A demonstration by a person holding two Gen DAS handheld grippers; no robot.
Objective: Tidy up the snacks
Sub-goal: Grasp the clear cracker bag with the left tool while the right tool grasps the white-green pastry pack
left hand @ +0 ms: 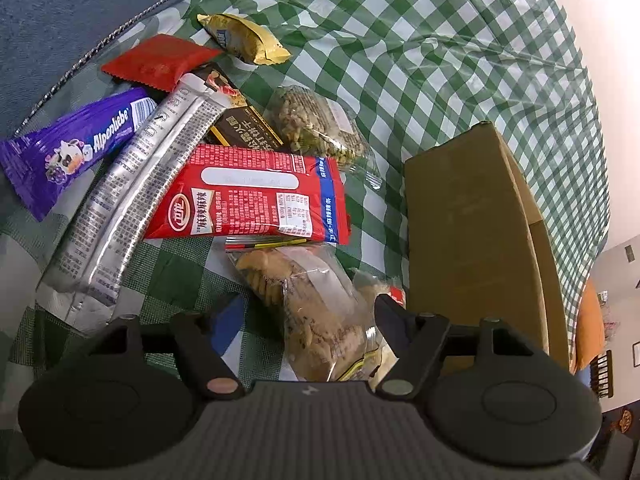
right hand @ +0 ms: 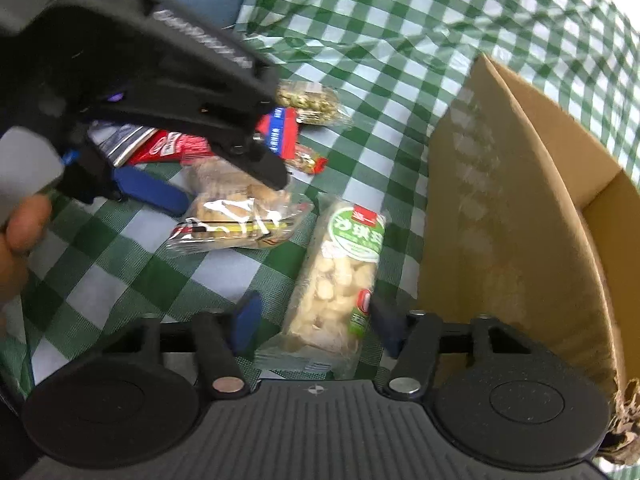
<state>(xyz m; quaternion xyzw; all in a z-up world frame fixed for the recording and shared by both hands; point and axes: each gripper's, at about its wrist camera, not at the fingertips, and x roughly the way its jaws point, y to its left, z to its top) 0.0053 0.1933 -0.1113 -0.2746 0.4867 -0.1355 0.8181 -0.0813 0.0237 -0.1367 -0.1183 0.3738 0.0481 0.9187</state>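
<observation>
Between my right gripper's [right hand: 316,320] parted fingers lies the green-labelled snack pack [right hand: 340,280], ungrasped; my left gripper [left hand: 296,320] straddles the biscuit bag [left hand: 316,312], released.

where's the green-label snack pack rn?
Right wrist view, bottom centre: the green-label pack lies on the checked cloth between the right gripper fingers, just left of the cardboard box, right of the clear cookie bag.
</observation>
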